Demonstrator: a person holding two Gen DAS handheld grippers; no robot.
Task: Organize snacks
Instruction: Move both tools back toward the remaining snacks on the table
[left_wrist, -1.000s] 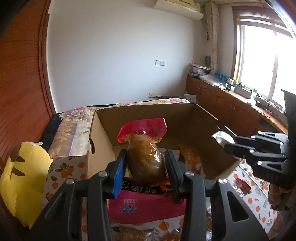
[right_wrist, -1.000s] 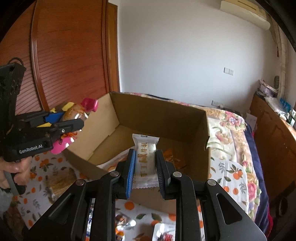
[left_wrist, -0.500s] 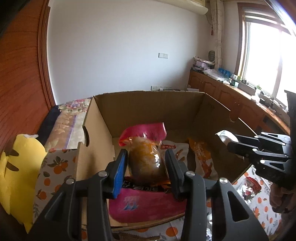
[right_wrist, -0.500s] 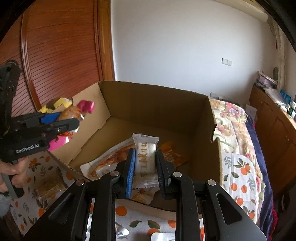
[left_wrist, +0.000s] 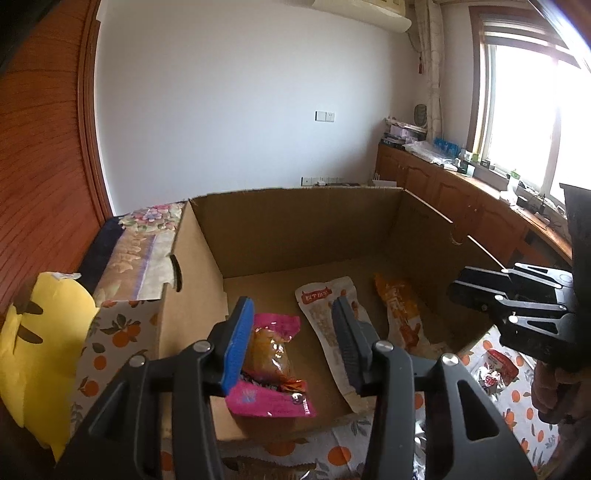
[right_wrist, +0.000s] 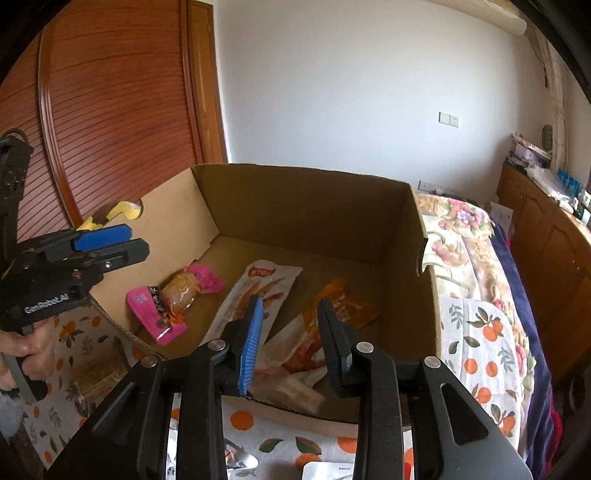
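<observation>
An open cardboard box (left_wrist: 303, 229) (right_wrist: 306, 206) holds several snack packs. A pink pack with a brown snack (left_wrist: 269, 354) (right_wrist: 177, 299) lies at the box's near left. A long white pack (left_wrist: 332, 314) (right_wrist: 255, 291) and an orange pack (left_wrist: 399, 314) (right_wrist: 340, 306) lie beside it. A small white pack (right_wrist: 295, 391) lies blurred below my right gripper, by the near wall. My left gripper (left_wrist: 291, 325) is open above the pink pack. My right gripper (right_wrist: 290, 317) is open and empty over the box.
The box stands on a cloth with an orange-fruit print (right_wrist: 480, 332). More snack packs lie on the cloth outside the box (left_wrist: 495, 369) (right_wrist: 99, 373). A yellow plush toy (left_wrist: 40, 339) sits left of the box. A floral bed (right_wrist: 458, 229) lies behind.
Both grippers moved over the box, then opened. The pink pack dropped from the left gripper and the small white pack from the right gripper; both now lie in the box.
</observation>
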